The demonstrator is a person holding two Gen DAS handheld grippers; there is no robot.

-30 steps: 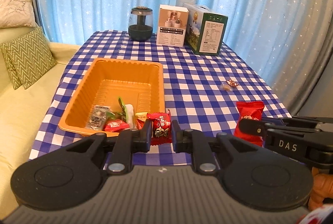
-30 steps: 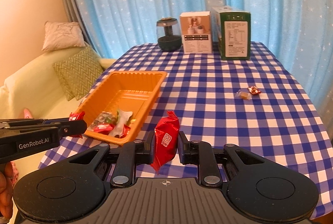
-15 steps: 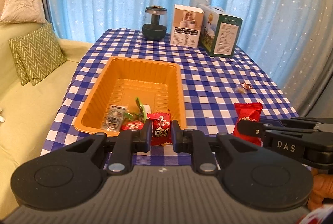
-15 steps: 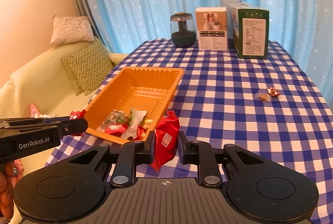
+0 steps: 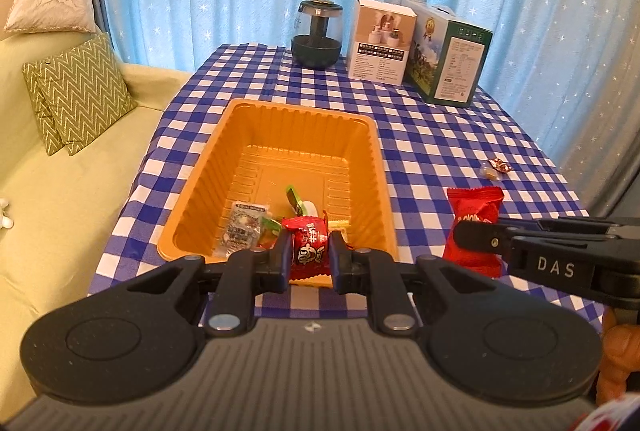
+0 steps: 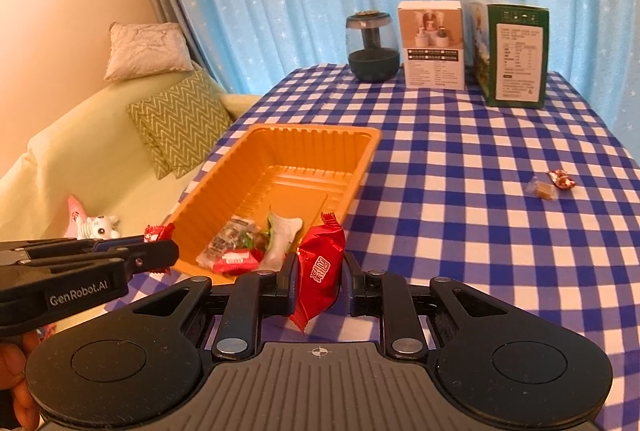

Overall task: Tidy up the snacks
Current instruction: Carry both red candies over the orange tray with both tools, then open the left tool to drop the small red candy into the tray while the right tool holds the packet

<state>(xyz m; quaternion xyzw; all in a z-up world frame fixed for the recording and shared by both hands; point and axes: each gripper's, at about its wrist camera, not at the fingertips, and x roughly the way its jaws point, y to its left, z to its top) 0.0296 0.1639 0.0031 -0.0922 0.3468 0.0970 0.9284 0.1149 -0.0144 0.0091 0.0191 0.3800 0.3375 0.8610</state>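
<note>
Orange plastic forms the tray (image 5: 376, 167) on the blue-checked table (image 5: 440, 135), with a few wrapped snacks (image 5: 244, 231) lying at its near end. The left hand-held gripper (image 5: 309, 255) pinches a small red snack packet (image 5: 310, 249) just above the tray's near rim. To the tray's right, the right hand-held gripper (image 6: 320, 277) is clamped on a larger red snack pouch (image 6: 322, 267), held upright over the table beside the tray's near corner. Two loose candies (image 6: 554, 183) lie together on the cloth, well apart from the tray. At the far edge stand a dark jar (image 5: 317, 33), a white box (image 5: 380, 41) and a green box (image 5: 448, 53).
</note>
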